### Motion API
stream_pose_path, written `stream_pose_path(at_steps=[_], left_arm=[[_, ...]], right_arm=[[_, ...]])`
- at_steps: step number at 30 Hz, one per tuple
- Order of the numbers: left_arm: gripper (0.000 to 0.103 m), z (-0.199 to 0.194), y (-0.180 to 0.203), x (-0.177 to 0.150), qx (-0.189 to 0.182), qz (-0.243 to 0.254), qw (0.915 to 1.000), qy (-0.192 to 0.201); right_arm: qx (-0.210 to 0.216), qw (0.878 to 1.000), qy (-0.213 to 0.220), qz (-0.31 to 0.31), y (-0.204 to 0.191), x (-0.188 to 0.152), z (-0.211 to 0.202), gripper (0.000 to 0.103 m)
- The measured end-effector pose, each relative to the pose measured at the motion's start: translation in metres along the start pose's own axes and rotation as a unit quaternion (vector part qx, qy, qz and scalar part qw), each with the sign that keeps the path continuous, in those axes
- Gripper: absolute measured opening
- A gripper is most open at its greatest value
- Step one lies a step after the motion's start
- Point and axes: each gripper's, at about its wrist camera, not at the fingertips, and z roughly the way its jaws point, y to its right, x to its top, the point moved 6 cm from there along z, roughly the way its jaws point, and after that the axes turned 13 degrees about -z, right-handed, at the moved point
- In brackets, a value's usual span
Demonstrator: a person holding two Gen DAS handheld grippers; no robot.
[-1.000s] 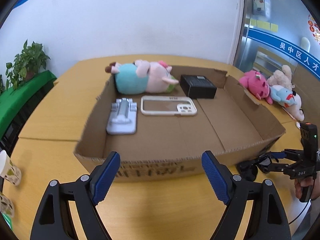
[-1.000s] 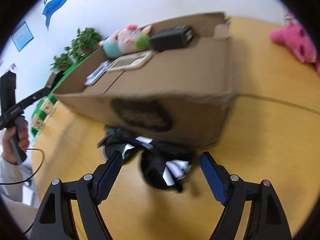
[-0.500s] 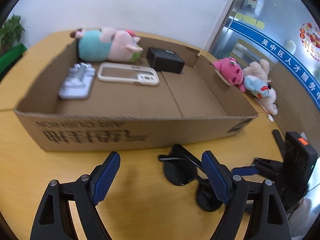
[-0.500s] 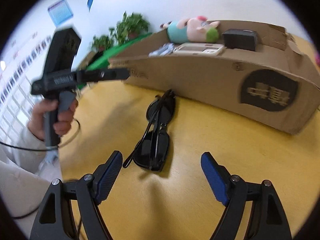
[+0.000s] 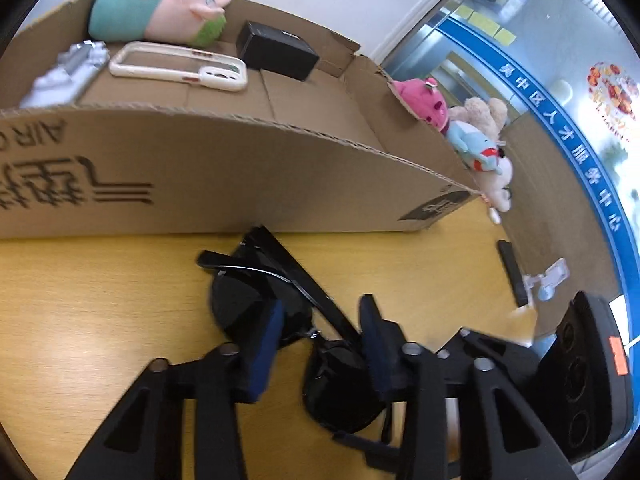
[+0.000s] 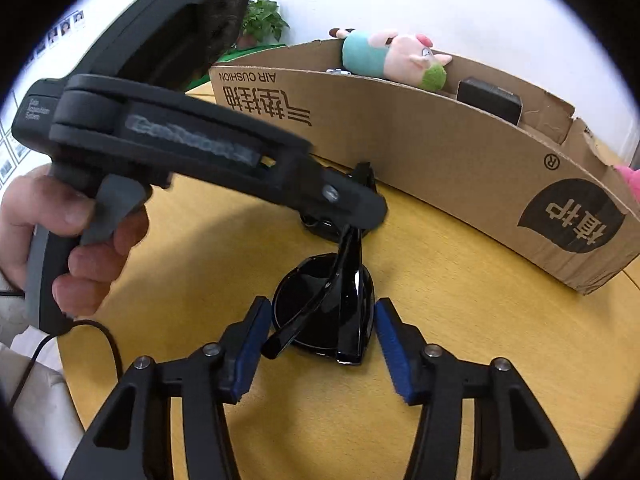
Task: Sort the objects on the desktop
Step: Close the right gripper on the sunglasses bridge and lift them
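Black folded sunglasses (image 5: 256, 304) lie on the yellow table just in front of the cardboard box (image 5: 240, 172). My left gripper (image 5: 320, 336) is open, its blue pads straddling the middle of the sunglasses. My right gripper (image 6: 316, 340) is open too, its pads on either side of the near lens of the sunglasses (image 6: 332, 312). In the right wrist view the left gripper's fingers (image 6: 352, 200) reach down over the far lens. The box (image 6: 440, 152) holds a pig plush (image 5: 160, 12), a white phone case (image 5: 180, 66), a black box (image 5: 276, 50) and a grey stand (image 5: 68, 72).
Pink and blue plush toys (image 5: 460, 128) lie on the table beyond the box's right end. A black bar and a small white clip (image 5: 548, 276) lie to the right. A hand (image 6: 60, 232) holds the left gripper. A potted plant (image 6: 264, 20) stands behind the box.
Both grippers have moved in low over the sunglasses from opposite ends, and both have narrowed their jaws around them. The sunglasses have stayed on the table.
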Motion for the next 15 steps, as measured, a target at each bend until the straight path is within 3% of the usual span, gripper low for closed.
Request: stream_pose_path(at_steps=[2,6,7,8,15], left_arm=[[0.023,0.001,0.003,0.0,0.0,0.003,1.0,0.004],[0.019,0.001,0.009,-0.001,0.007,0.017,0.9998,0.005],[0.017,0.001,0.01,-0.002,0.007,0.02,0.9998,0.005],[0.016,-0.001,0.012,-0.003,0.006,0.023,0.9997,0.005],[0.01,-0.018,0.045,-0.011,0.006,0.084,0.9962,0.021]], right_arm=[[-0.007,1.0,0.003,0.012,-0.001,-0.001,-0.001,0.053],[-0.014,1.0,0.008,0.023,-0.001,-0.001,-0.001,0.051],[-0.014,0.999,0.011,0.029,0.0,-0.001,-0.002,0.039],[-0.014,0.999,0.012,0.035,0.002,-0.001,-0.002,0.036],[-0.005,0.997,0.036,0.066,0.009,-0.001,-0.012,0.033]])
